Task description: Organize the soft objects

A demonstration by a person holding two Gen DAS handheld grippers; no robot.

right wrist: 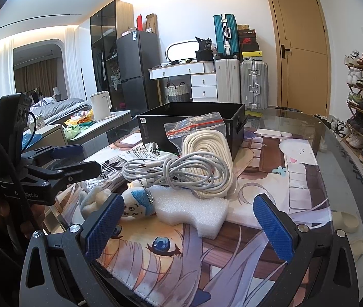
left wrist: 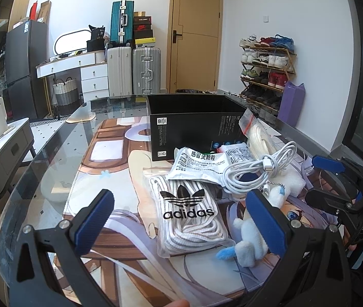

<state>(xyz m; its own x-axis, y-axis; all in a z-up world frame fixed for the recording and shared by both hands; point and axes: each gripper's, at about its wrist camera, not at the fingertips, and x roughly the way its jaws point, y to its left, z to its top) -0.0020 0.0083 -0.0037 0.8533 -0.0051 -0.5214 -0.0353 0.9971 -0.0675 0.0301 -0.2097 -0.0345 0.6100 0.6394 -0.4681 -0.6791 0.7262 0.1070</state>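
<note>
On the mat (left wrist: 120, 158): one black box (left wrist: 196, 125), two zip bags of laces, striped (left wrist: 189, 217) and cream (right wrist: 207, 158); one white cable (left wrist: 260, 171); two paper sachets, large (left wrist: 199, 166) and small (left wrist: 237, 152); one plush (right wrist: 135, 204); one foam block (right wrist: 194, 209). Around the room: three suitcases, teal (left wrist: 121, 23), white (left wrist: 119, 71), silver (left wrist: 146, 70); one fridge (left wrist: 23, 69); one kettle (right wrist: 100, 105); one basket (left wrist: 66, 94); one shoe rack (left wrist: 266, 71); one door (left wrist: 194, 35).

Black tongs (left wrist: 181, 220), blue textured pads (right wrist: 275, 227), silver screws, black cable
</note>
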